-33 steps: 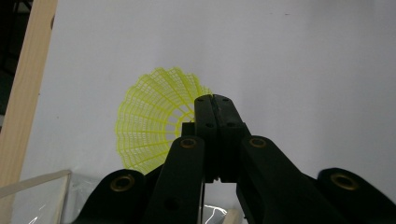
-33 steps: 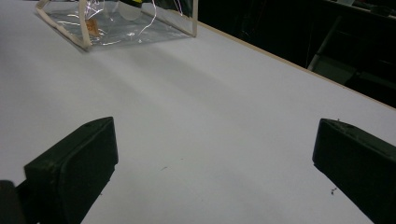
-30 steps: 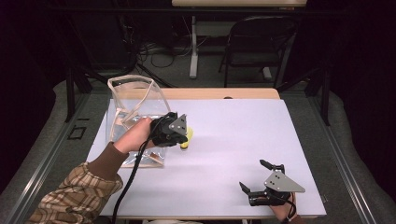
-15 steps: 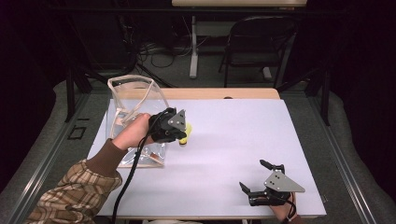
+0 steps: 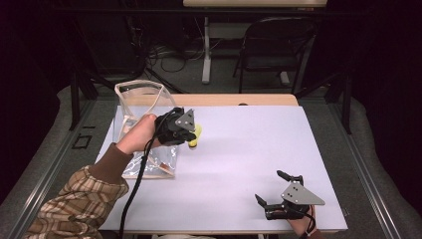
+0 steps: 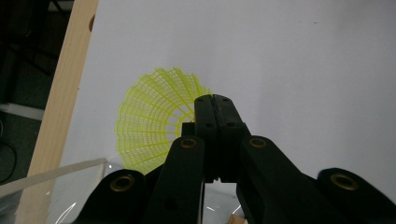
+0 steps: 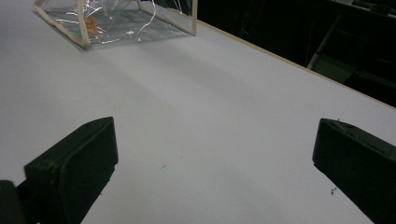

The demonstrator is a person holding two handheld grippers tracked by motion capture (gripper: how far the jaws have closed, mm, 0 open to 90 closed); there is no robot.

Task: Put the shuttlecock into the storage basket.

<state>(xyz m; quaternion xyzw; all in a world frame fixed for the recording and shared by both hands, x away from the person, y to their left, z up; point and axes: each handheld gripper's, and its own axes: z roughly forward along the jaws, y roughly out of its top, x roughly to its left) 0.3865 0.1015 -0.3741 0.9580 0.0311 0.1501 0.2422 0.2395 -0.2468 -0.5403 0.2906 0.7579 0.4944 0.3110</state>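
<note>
Lifted shuttlecock point(image 6: 154, 121) now nearer clear bag point(image 5: 142, 127).

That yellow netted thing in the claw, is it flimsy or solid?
The shuttlecock is probably very light: its skirt is an open plastic mesh. That mesh likely flexes if pinched hard, so the left claw, shut on it, may dent it. Set down, it would probably roll in a curve, since it flares out like a cone.

Left gripper point(image 5: 193, 135), clamped on yellow shuttlecock point(image 5: 196, 133): shifted slightly up and left in the high view over the last second, closer to clear bag point(image 5: 142, 107). Hand point(image 5: 137, 135) drawn likewise.
</note>
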